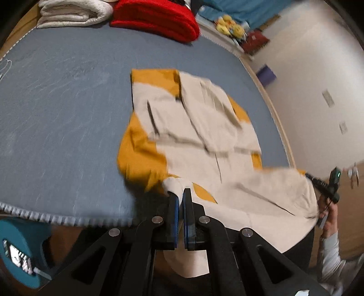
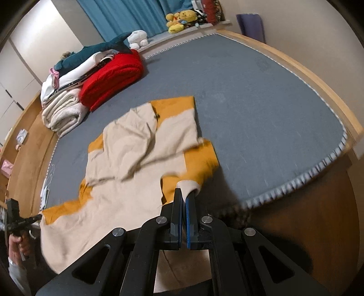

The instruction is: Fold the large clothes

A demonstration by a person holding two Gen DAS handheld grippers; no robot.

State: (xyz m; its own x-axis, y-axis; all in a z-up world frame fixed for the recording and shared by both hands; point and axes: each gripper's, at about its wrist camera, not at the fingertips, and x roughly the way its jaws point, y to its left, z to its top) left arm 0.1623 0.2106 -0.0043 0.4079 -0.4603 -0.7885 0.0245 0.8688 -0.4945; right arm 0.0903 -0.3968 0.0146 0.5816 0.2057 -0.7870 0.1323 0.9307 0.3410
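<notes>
Your left gripper (image 1: 181, 193) is clamped on a cream corner of the garment (image 1: 195, 136), jaws pinched tight w/ cloth bunched between the blue pads. Your right gripper (image 2: 184, 193) is the same: jaws together on another cream corner of the garment (image 2: 136, 145), fabric wedged between the pads.

The garment is a large cream-and-mustard piece, lying mostly flat on the grey-blue bed (image 1: 56, 113), w/ its near hem lifted off the bed edge and stretched between your two grippers. Part of the near edge hangs down past the zigzag trim of the mattress (image 2: 295, 182). Creases run across the cream middle; mustard patches show at the far end and along the sides. Left view is blurred, so fine folds are hard to read.

In the left view your right hand (image 1: 327, 218) shows at the far right edge of the cloth, gripping its handle. In the right view your left hand (image 2: 19, 246) shows at the lower left, by the other end of the hem.

At the far end of the bed, well apart from the garment: a red blanket (image 2: 111, 82) folded, just beside a rolled cream blanket (image 2: 61, 113), w/ more folded stuff stacked on top. Yellow plush toys (image 2: 179, 19) sit on a ledge beyond the bed, in front of the blue curtain (image 2: 127, 16). Wooden bed frame (image 2: 295, 66) rims the mattress.
</notes>
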